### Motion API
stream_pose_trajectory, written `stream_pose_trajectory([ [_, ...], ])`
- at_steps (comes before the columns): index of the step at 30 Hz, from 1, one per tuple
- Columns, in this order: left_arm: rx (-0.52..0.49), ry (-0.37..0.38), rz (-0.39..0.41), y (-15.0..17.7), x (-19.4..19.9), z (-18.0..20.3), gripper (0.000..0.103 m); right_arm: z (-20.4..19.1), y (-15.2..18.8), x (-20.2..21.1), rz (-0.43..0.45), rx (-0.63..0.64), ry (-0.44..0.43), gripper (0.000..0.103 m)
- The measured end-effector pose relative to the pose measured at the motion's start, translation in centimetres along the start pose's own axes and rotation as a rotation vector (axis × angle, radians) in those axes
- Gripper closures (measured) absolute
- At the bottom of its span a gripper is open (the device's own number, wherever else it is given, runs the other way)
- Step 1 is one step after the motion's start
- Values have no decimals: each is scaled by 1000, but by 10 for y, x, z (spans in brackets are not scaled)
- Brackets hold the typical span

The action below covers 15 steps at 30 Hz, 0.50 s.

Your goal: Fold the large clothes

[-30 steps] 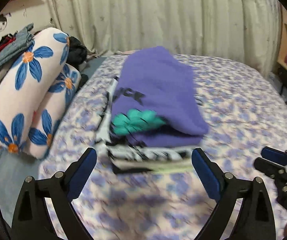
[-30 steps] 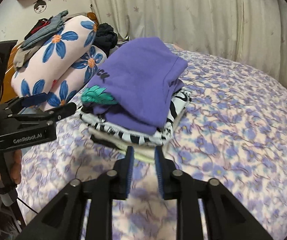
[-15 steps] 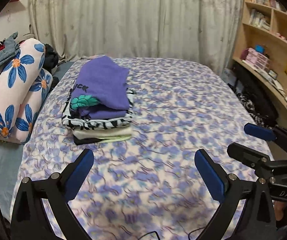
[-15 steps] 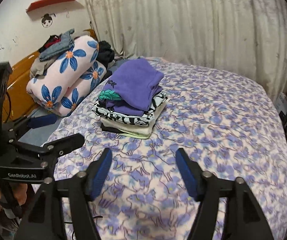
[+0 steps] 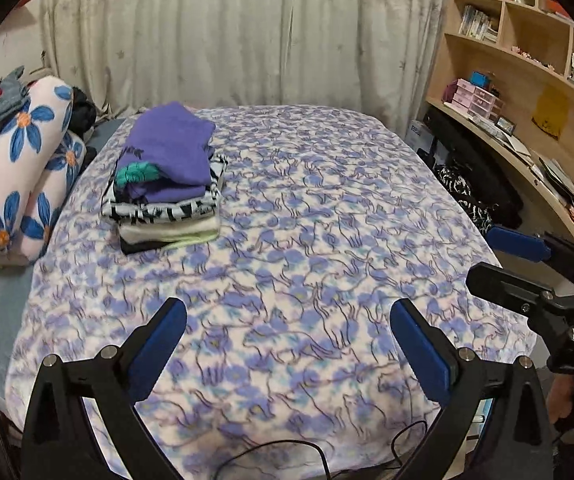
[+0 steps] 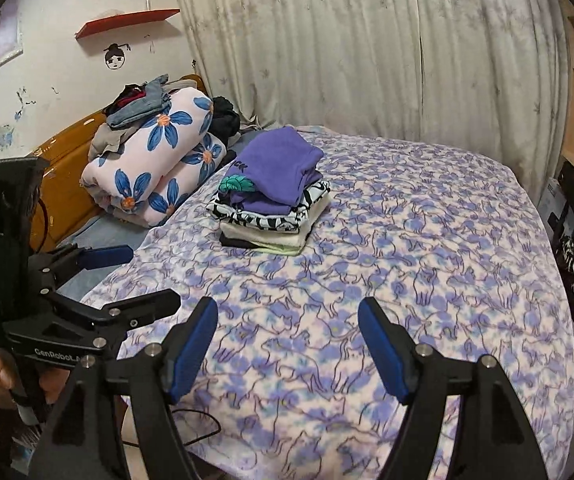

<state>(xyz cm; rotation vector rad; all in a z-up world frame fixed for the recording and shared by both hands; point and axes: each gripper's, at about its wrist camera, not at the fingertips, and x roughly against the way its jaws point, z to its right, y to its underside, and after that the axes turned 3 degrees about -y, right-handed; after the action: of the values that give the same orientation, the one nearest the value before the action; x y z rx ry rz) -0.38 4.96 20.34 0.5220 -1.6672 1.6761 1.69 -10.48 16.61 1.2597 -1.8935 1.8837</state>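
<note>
Looking across the bed (image 5: 327, 240) at a stack of folded clothes (image 5: 167, 200) on its far left part, just beside the rolled flowered quilt (image 5: 19, 168). Counting several layers there: a purple top (image 5: 171, 144) uppermost, a black-and-white striped piece under it, then pale and dark pieces at the bottom, all squared up fairly evenly. Judging that pile as finished work.

Holding the left gripper (image 5: 287, 312) above the near edge of the bed, jaws spread wide apart and gripping nothing. Holding the right gripper (image 6: 287, 308) just beside it on the right, jaws also apart, though less widely, with only bedspread showing between them. Keeping both well apart from the stack, so touching no garment at this moment.

Finding nothing spread out for folding on the open middle and right of the bed. Noticing loose, unfolded clothes (image 6: 139, 104) heaped on top of the quilt at the far left, and a dark patterned piece of fabric (image 5: 463, 196) hanging off the right side by the bookshelf (image 5: 527, 60); not being able to tell whether either belongs to the job. Reckoning, then, on being between garments: several done, and possibly more waiting to be fetched, laid flat and folded.
</note>
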Motion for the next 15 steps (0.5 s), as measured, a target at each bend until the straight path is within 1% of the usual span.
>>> stream_pose_trajectory([
  [2,10,-18,6,13,-2,5,2,4,15,-1,-1,-16,3,30],
  [5,33,-41,22,32,-8,14,2,11,39,-8,0,-34,31,30],
  [7,40,-58,47,43,-11,23,2,21,58,-17,1,-77,46,30],
  [9,28,-95,67,55,-16,36,2,30,72,-25,-1,-113,62,30],
  [13,-2,-171,110,75,-29,59,1,47,103,-42,0,-183,126,30],
  [15,-26,-235,118,85,-41,71,1,54,119,-51,-6,-218,153,30],
])
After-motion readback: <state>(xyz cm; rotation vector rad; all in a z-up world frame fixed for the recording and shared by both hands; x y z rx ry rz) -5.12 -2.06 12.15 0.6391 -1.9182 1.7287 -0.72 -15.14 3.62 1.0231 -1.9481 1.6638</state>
